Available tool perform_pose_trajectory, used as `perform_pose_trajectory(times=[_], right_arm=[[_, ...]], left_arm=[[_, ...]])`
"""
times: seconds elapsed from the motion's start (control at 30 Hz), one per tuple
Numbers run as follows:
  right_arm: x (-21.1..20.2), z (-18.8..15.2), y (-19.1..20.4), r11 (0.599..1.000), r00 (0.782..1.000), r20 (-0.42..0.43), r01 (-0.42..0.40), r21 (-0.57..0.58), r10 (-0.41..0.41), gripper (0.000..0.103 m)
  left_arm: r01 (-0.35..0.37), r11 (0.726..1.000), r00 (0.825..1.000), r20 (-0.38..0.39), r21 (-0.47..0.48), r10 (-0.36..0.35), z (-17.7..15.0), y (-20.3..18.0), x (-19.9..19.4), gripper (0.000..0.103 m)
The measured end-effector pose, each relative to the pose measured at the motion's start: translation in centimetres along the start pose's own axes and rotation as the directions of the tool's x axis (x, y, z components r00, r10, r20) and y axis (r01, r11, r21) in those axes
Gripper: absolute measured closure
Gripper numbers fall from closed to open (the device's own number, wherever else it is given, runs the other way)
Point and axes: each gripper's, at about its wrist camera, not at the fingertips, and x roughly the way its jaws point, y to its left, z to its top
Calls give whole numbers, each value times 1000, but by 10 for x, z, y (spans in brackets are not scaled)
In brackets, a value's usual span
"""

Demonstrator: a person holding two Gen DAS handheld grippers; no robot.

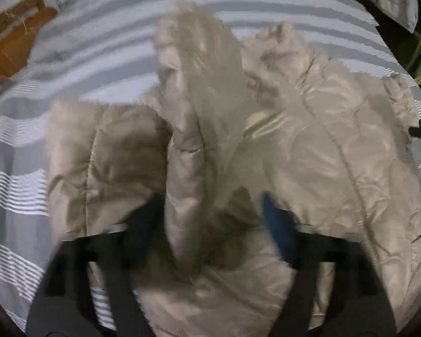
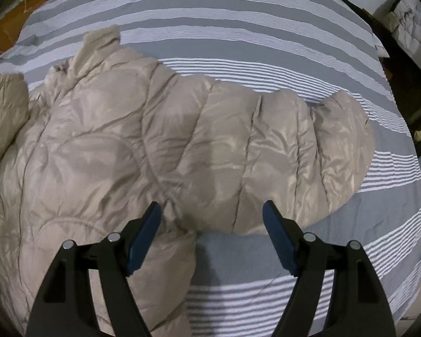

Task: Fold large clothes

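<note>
Left gripper (image 1: 210, 219) is hovering with its jaws spread wide, a raised fold of the beige puffer jacket (image 1: 308, 146) standing between them, unpinched. Right gripper (image 2: 212, 224) is hanging apart over the jacket's sleeve (image 2: 266, 146), which is lying flat across the striped bed (image 2: 238, 28).

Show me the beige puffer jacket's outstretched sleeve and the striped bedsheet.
Beige puffer jacket's outstretched sleeve (image 2: 266, 146), right wrist view, on its quilted middle.
Grey-and-white striped bedsheet (image 2: 238, 28), right wrist view, on a bare stripe beyond the jacket.
</note>
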Motion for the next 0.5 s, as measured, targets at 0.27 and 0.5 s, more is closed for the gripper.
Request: perform_pose_trajectory(times=[0.27,0.5], right_arm=[[-38,-3,51,997,998,25,-54,-60,55,28],[-46,21,114,981,992,0,-125,-146,126,28]], left_arm=[[-74,995,995,64,-73,79,-12,28,-50,10],[-174,961,982,29,-217,185,-44,136,-75,8]])
